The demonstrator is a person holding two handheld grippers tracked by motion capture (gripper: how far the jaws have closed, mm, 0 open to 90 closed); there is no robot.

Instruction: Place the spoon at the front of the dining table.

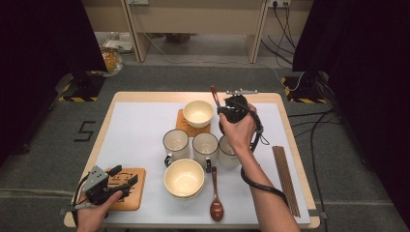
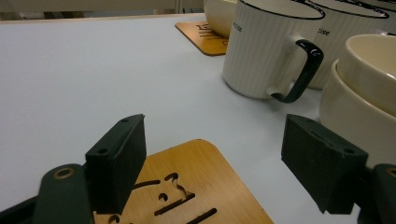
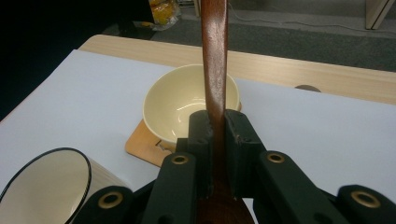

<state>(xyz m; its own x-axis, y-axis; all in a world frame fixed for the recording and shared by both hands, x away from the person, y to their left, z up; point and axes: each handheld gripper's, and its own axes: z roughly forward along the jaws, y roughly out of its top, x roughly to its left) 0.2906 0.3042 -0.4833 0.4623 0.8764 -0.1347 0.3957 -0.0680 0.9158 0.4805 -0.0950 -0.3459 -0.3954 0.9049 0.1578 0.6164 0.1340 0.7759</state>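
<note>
My right gripper [image 1: 223,110] is held up over the back of the table, just right of a cream bowl [image 1: 198,113] that sits on a wooden coaster [image 1: 183,124]. Its jaws are shut on a dark wooden spoon [image 3: 215,60], whose handle sticks up past the fingers [image 3: 201,128]. The same cream bowl [image 3: 187,102] lies beyond the jaws. Near the front left corner, my left gripper [image 1: 124,175] stands open over a second wooden coaster [image 1: 126,193]. That coaster [image 2: 196,186] lies below the spread jaws, with nothing between them.
Three white mugs [image 1: 176,142] [image 1: 205,146] [image 1: 227,152] stand in a row mid-table. Stacked cream bowls [image 1: 183,178] sit in front of them, beside another wooden spoon [image 1: 216,195]. Chopsticks [image 1: 285,179] lie along the right edge. The person's right forearm crosses the front right.
</note>
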